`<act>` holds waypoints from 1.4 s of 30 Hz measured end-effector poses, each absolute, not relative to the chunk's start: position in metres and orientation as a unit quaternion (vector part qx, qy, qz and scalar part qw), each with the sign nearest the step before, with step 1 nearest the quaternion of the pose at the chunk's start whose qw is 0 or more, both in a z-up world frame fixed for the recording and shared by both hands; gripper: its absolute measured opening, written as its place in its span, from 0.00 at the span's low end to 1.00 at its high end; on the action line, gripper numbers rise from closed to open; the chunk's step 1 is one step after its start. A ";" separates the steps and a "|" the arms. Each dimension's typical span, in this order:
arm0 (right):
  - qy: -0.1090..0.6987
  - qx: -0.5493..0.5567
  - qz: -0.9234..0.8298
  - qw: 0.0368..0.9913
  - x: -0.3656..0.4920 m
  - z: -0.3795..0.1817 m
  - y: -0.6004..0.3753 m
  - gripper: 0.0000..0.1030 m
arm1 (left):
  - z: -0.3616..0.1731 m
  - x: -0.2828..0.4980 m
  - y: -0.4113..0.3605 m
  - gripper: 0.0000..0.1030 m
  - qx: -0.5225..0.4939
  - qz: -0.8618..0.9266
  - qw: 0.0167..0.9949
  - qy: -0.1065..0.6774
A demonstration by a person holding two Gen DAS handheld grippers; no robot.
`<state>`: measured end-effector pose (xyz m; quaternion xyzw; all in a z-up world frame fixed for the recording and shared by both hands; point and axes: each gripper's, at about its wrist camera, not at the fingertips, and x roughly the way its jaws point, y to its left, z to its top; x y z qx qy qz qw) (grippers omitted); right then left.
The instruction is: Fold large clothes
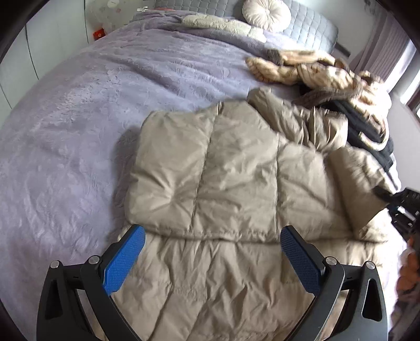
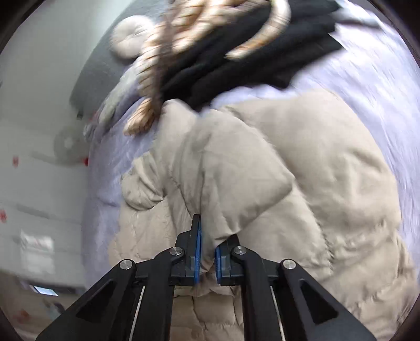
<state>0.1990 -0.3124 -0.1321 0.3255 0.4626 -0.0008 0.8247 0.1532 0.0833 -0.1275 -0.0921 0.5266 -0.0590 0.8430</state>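
Lying spread on the bed (image 1: pixel 78 110), the jacket (image 1: pixel 223 170) fills the near middle of the lilac cover, one quilted panel folded back over the rest. Left gripper (image 1: pixel 212 251) hovers above the jacket's near part, fingers (image 1: pixel 126 259) spread wide, nothing between them; the fold edge runs just beyond the fingertips. Right gripper (image 2: pixel 207 249) clenched on a pinch of jacket (image 2: pixel 262 170) fabric, cloth bunched between the blue pads (image 2: pixel 198 249) and rising ahead of them in a ridge. Right view blurred. Beyond the jacket, toward the headboard side: a heap of black and tan striped clothes (image 1: pixel 341 86), touching the jacket's far edge. A round cushion (image 1: pixel 265 13) sits at the head of the bed, well apart from the jacket.
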 end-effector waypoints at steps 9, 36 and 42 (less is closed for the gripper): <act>0.516 0.043 0.109 0.848 0.207 -0.141 -0.166 0.30 | -0.124 0.171 0.119 1.00 -0.195 -0.113 0.823 0.521; 0.481 0.444 -0.080 0.752 0.099 -0.195 -0.458 0.05 | -0.183 0.191 0.012 0.13 -0.104 -0.199 0.791 0.569; 0.490 0.422 -0.075 0.759 0.103 -0.197 -0.448 0.04 | -0.179 0.199 0.030 0.14 -0.112 -0.173 0.793 0.574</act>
